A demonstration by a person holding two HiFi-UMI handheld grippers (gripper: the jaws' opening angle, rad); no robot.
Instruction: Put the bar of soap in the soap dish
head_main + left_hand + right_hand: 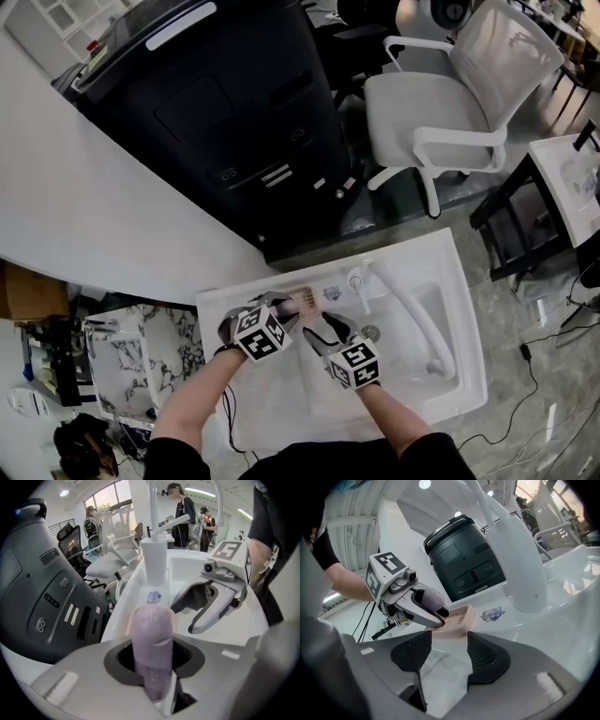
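Left claw: pinching the bar of soap lengthwise between its pads, the pale purple end sticking out past the tips. The claw is pointing steeply down.
Bar of soap, position: hanging in the left claw just above the near edge of the soap dish, apparently not yet resting in it.
Soap dish: a peach tray with a grid bottom, sitting on the rim of the sink, to the left of the faucet in the head view.
Right claw: spread and gripping nothing, hovering over the basin close beside the dish.
Step in hand: lowering the soap into the dish; judged nearly complete.
Technique: centring the bar over the grid and laying it flat before parting the pads is advisable. Releasing at the dish's edge is risking a slide into the basin, since soap is slippery.
Surroundings: a black machine is standing behind the sink, with an office chair beyond.
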